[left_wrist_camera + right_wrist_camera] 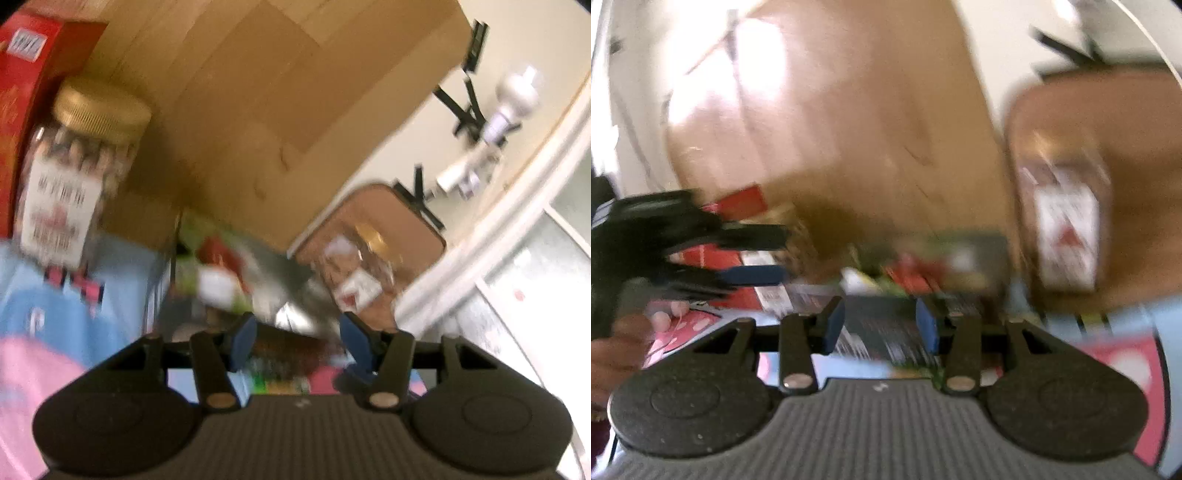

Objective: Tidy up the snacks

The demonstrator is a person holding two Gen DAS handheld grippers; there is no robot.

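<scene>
Left wrist view first: we see our left gripper (298, 341) with its blue pads (243, 341) spread apart and nothing clamped between them. It hangs over a heap of blurred snack packets (218, 273) that lie on a light blue and pink cloth (55, 317). Taking the big cardboard box (258, 110) as our landmark, a clear jar with a gold lid (79, 162) stands just left of the box, and a red carton (22, 92) sits left of that jar. Right of the box stands a brown tray (402, 221) holding a second jar, too smeared to describe further.

Right wrist view next: our right gripper (881, 325) is also released, its jaws wide over a dark packet (882, 332); we cannot tell whether they touch it. The same box (849, 110) fills the background. Left of the box we see the left gripper (753, 254), jaws parted, above red packets (716, 258). Right of the box, the tray (1137, 147) holds a jar (1067, 221).
</scene>
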